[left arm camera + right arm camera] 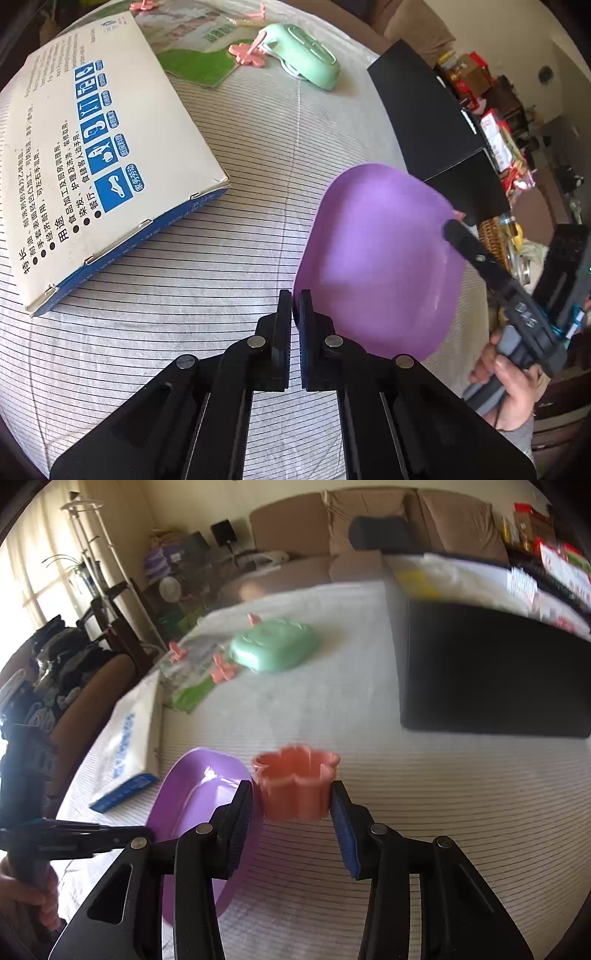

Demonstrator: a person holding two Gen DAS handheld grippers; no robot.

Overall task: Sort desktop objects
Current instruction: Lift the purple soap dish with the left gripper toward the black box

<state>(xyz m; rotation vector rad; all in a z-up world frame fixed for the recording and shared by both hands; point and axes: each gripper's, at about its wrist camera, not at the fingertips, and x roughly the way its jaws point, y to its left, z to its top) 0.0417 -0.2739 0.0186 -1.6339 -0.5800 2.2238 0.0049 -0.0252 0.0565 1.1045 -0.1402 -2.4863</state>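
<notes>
The left gripper [294, 306] has its two black fingers pressed onto the near rim of a glossy purple plastic dish with rounded corners [380, 258], which is tilted up on edge above the striped grey-white tablecloth [184, 325]; in the left wrist view the dish fills the area from the centre out toward 3 o'clock. The right gripper [291, 805] has its tongs closed on a salmon-pink flower-shaped plastic cup [295, 784], one finger against each side wall, the cup upright and held at the centre of the right wrist view; the same purple dish [201, 812] sits just beside it at 9 o'clock, behind the right gripper's left finger. Whether cup and dish touch cannot be told. In the left wrist view the right gripper's finger reaches the dish's far edge at 3 o'clock, with the person's right hand [511, 387] on the handle at 4 o'clock. A flat white-and-blue printed cardboard box [99, 158] lies on the cloth at 10 o'clock, a mint-green rounded plastic case [306, 55] at 12 o'clock with small pink flower-shaped clips [245, 53] near it, and a black rectangular box [436, 122] stands at 2 o'clock.
</notes>
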